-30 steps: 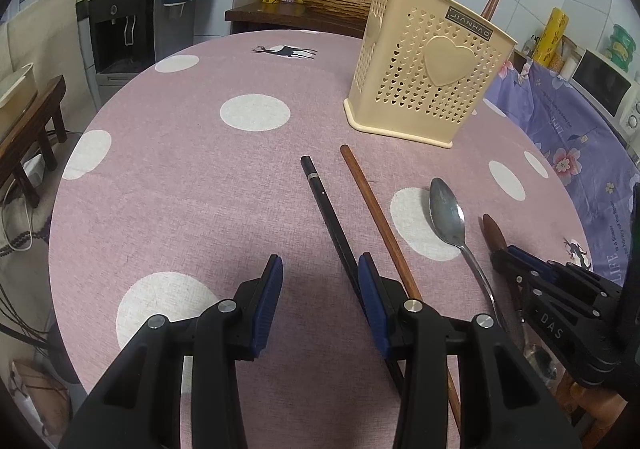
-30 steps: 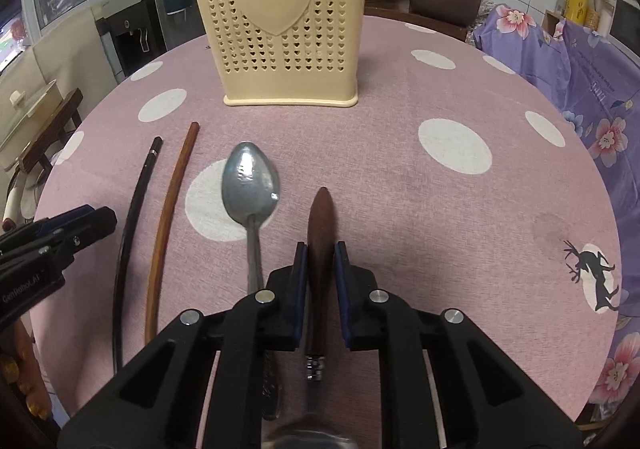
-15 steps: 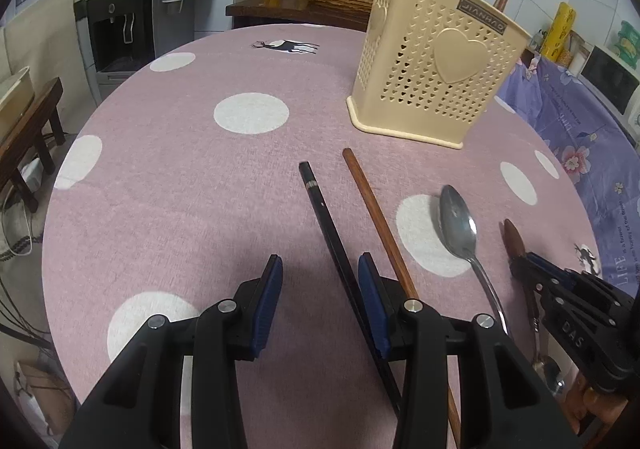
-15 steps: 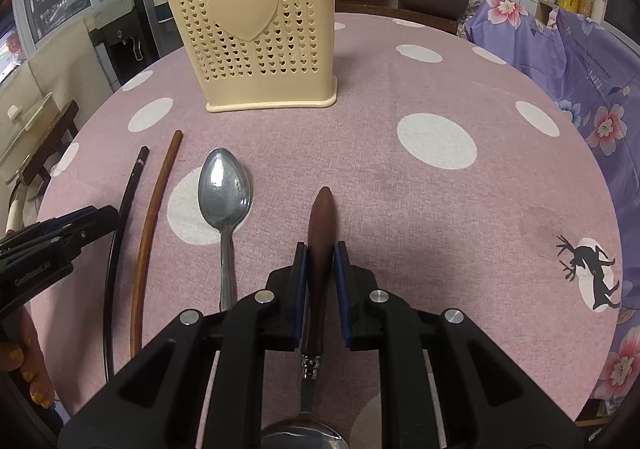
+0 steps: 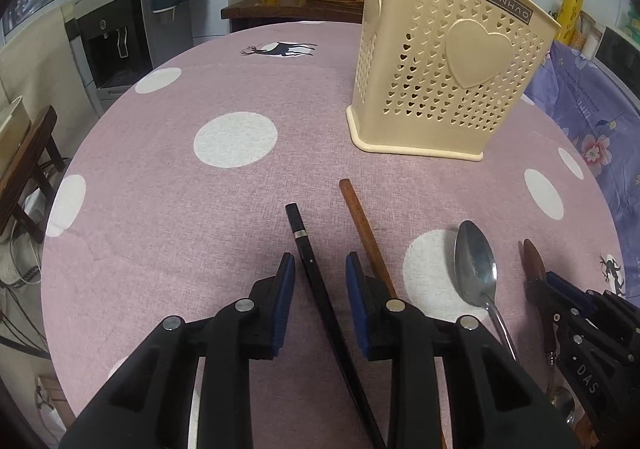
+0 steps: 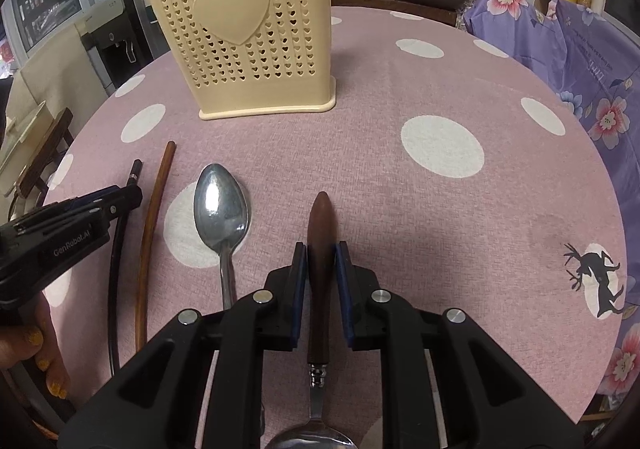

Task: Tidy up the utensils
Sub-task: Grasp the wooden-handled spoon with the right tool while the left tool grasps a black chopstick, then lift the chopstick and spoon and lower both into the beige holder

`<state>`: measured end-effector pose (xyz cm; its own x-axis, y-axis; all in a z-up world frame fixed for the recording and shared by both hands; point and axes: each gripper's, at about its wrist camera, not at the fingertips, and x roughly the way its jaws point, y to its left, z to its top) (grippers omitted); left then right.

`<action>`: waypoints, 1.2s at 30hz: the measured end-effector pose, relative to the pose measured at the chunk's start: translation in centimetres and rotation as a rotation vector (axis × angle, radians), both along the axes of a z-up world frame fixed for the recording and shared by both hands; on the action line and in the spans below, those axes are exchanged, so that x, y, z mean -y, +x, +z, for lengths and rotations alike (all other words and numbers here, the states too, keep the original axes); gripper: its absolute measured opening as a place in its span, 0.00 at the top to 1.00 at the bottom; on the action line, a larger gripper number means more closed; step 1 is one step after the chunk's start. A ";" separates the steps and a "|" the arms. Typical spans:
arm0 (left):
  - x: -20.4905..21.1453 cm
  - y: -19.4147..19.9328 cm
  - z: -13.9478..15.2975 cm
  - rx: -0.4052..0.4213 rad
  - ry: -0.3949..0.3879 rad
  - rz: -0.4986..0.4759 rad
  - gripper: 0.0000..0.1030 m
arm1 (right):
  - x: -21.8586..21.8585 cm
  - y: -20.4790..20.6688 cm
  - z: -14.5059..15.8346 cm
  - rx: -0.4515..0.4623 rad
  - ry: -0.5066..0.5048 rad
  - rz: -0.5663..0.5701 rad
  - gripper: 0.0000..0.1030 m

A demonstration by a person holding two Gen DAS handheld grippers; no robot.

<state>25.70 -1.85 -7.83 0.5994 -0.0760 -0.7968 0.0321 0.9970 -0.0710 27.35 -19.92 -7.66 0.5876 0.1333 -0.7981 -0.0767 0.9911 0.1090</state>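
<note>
Two grippers: left gripper [image 5: 320, 285] fingers closing, astride the black chopstick [image 5: 316, 281]; right gripper [image 6: 322, 281] fingers opening, flanking the wooden-handled spoon [image 6: 320, 249].

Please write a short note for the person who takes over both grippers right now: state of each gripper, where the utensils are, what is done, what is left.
Left gripper: jaws closing around the black chopstick, pads not yet on it.
Right gripper: jaws opening around the wooden-handled spoon, which lies on the table.
Also lying on the table: the brown chopstick and the metal spoon, between the two grippers.
The holder stands upright at the far side, with some utensils already in it.
Done: none of these four is in the holder.
Left: put all four into the holder.
</note>
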 end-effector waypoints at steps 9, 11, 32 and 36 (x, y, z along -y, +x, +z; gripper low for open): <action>0.4 0.2 0.0 0.001 0.008 0.000 0.76 | -1.1 0.7 -0.1 0.008 -0.066 0.011 0.73; 0.5 0.4 -0.1 0.005 0.019 0.000 0.80 | -1.3 0.8 -0.1 0.013 -0.091 0.011 0.79; -0.9 -0.5 3.4 0.113 -0.103 -0.024 0.92 | 3.2 -2.0 4.0 0.183 0.111 0.039 0.84; -1.8 -3.5 7.1 0.221 -0.165 -0.050 0.92 | 5.4 -4.6 6.8 0.280 0.182 0.040 0.84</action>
